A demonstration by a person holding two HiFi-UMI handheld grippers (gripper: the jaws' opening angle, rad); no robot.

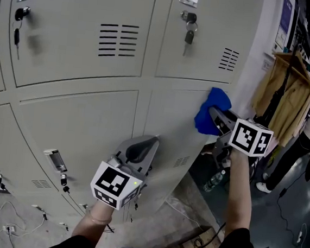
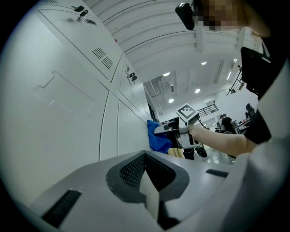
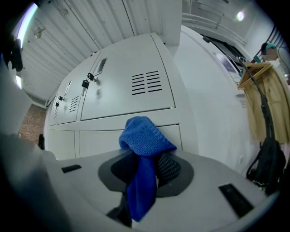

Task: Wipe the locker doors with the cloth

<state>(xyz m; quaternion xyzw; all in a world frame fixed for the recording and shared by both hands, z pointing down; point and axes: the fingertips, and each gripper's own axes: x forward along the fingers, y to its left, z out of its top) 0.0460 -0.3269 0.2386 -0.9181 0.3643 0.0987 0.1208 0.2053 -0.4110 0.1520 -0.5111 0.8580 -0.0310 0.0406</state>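
Observation:
A bank of pale grey locker doors (image 1: 79, 113) fills the head view. My right gripper (image 1: 215, 114) is shut on a blue cloth (image 1: 209, 116), which presses against the right edge of a lower locker door (image 1: 173, 128). In the right gripper view the blue cloth (image 3: 142, 154) bunches over the jaws and hangs down between them, with the vented door (image 3: 131, 88) just beyond. My left gripper (image 1: 142, 147) is shut and empty, held close to the lower door. From the left gripper view, the cloth (image 2: 157, 138) and the right gripper (image 2: 174, 131) show further along the lockers.
Keys (image 1: 189, 27) hang from an upper lock, and another key (image 1: 17, 23) at the far left. Beige coats (image 1: 286, 95) hang on a rack at the right, where a person (image 1: 307, 130) stands. A water bottle (image 1: 215, 180) and cables lie on the floor.

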